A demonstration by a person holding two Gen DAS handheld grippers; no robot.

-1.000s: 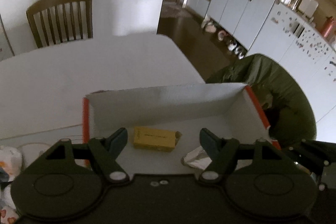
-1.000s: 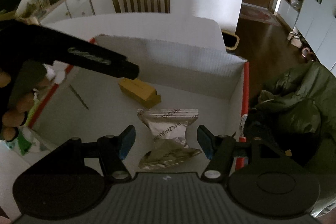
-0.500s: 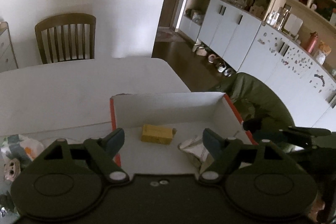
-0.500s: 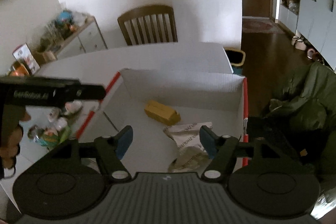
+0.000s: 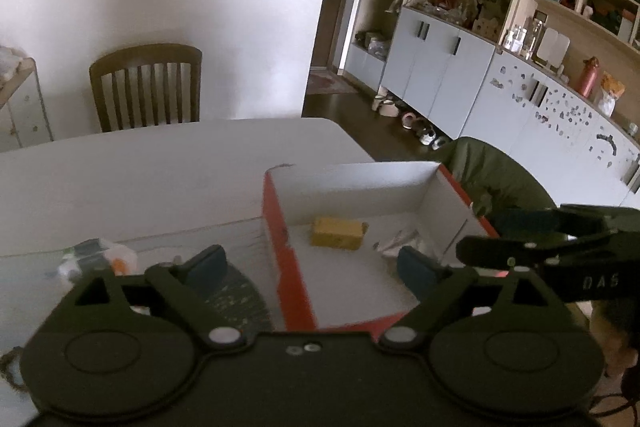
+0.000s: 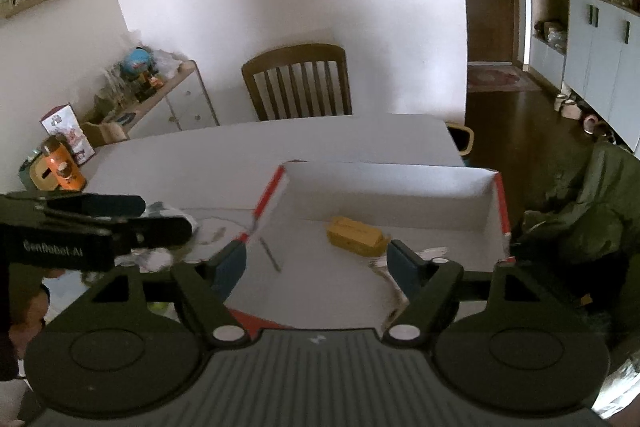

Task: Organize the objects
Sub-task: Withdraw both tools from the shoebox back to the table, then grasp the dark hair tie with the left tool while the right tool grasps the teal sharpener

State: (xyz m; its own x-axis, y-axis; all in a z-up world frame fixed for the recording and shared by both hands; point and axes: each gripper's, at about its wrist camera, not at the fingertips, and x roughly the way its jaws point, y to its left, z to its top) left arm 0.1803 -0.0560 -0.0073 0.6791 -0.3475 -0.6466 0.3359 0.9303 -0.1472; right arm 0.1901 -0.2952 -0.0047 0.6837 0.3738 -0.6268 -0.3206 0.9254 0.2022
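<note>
- Colourful crinkly snack packets (image 5: pixel 96 257) lie on the white tabletop (image 5: pixel 160 179) at far left, outside the box; their details are blurred.
- Just right of them, my left gripper (image 5: pixel 310 265) hangs above the red outer wall of the box, its jaws opening with nothing between them.
- Next comes the white-lined open cardboard box with red edges (image 6: pixel 384 183), which sits on the table's right part.
- Inside it, the small yellow rectangular carton (image 6: pixel 356 233) lies on the box floor toward the back wall.
- A silvery foil pouch (image 6: pixel 416 255) lies just right of the carton, partly hidden by my finger.
- My right gripper (image 6: pixel 316 263) hovers over the box's near side, its jaws opening on empty air.
- At far right, a dark green padded coat (image 6: pixel 592 211) is heaped beside the box.
</note>
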